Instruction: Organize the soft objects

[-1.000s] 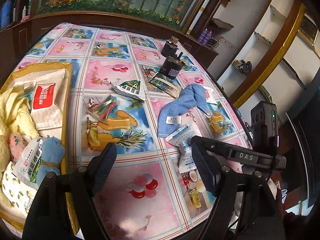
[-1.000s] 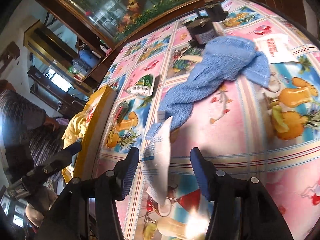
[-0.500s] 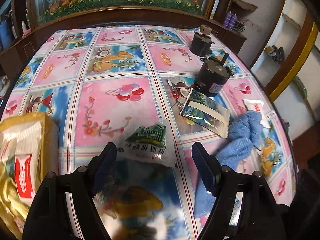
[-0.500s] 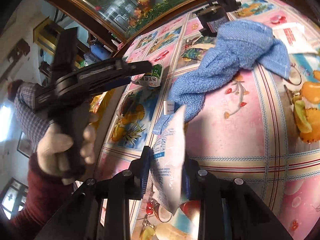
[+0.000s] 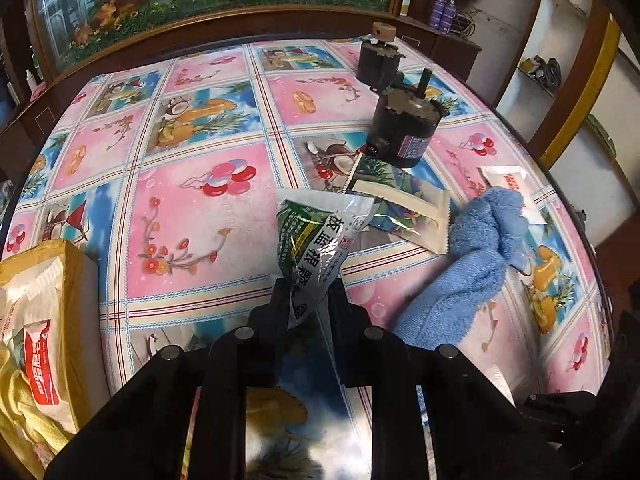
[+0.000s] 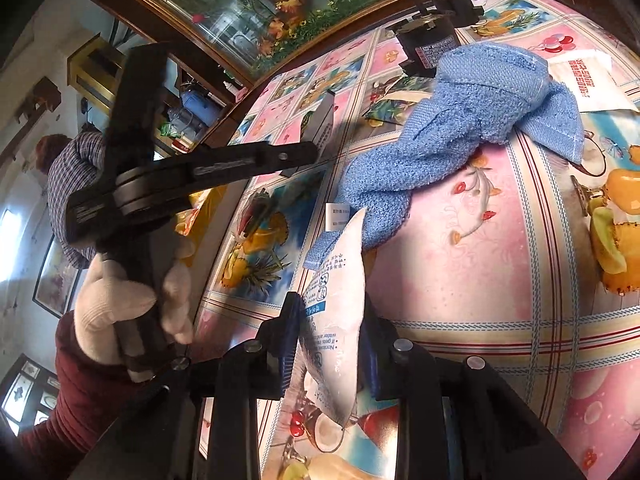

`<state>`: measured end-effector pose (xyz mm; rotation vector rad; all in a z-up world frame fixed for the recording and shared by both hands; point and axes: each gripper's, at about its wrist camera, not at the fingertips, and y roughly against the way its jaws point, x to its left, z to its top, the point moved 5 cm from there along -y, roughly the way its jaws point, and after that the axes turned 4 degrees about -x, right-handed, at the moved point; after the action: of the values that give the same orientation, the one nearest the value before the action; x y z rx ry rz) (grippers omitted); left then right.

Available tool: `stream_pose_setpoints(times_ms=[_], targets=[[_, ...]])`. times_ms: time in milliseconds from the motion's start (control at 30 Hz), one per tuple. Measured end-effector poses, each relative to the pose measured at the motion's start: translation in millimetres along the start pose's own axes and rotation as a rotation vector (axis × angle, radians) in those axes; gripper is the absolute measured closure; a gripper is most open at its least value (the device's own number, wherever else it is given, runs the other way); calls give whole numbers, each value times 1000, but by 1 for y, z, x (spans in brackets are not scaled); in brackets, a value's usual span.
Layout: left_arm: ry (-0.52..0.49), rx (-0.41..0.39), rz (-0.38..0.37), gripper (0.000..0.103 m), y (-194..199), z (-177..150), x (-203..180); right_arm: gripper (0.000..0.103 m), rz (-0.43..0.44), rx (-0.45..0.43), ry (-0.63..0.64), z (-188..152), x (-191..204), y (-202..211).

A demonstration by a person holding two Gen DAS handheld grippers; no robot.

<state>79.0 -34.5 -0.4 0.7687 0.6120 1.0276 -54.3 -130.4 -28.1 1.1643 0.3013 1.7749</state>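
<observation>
The left tongs (image 5: 308, 300) pinch a green-printed packet (image 5: 316, 240), lifted above the desk (image 5: 192, 200). The right tongs (image 6: 332, 336) clamp a white sachet (image 6: 336, 320) standing on edge. A blue towel (image 5: 472, 264) lies at two o'clock of the left tongs; a yellow box (image 5: 60, 276) of soft things sits at nine o'clock.

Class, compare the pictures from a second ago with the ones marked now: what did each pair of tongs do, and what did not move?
The left tongs moved forward and shut on the green packet. The right tongs shut on the white packet. The blue towel and two dark motors stayed put.
</observation>
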Motion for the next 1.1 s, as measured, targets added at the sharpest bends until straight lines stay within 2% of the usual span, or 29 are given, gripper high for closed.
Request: stream_pose_setpoints(times_ms=[300, 433, 533, 600, 733, 867, 967, 1100], targets=[[93, -173, -177, 87, 79, -10, 1, 76, -13, -10, -1, -4, 7, 3], [162, -212, -203, 87, 105, -15, 23, 76, -24, -19, -8, -4, 7, 4], [226, -204, -197, 84, 111, -21, 47, 76, -32, -25, -12, -5, 8, 7], [246, -192, -173, 73, 109, -26, 60, 76, -33, -25, -11, -5, 7, 8], [251, -149, -157, 61, 93, -31, 62, 76, -29, -24, -13, -2, 3, 9], [152, -90, -130, 46, 71, -28, 39, 76, -23, -22, -15, -2, 3, 9], [72, -38, -95, 45, 42, -19, 20, 76, -19, -20, -16, -2, 2, 9], [48, 25, -32, 45, -3, -5, 14, 76, -9, -14, -13, -2, 2, 8]])
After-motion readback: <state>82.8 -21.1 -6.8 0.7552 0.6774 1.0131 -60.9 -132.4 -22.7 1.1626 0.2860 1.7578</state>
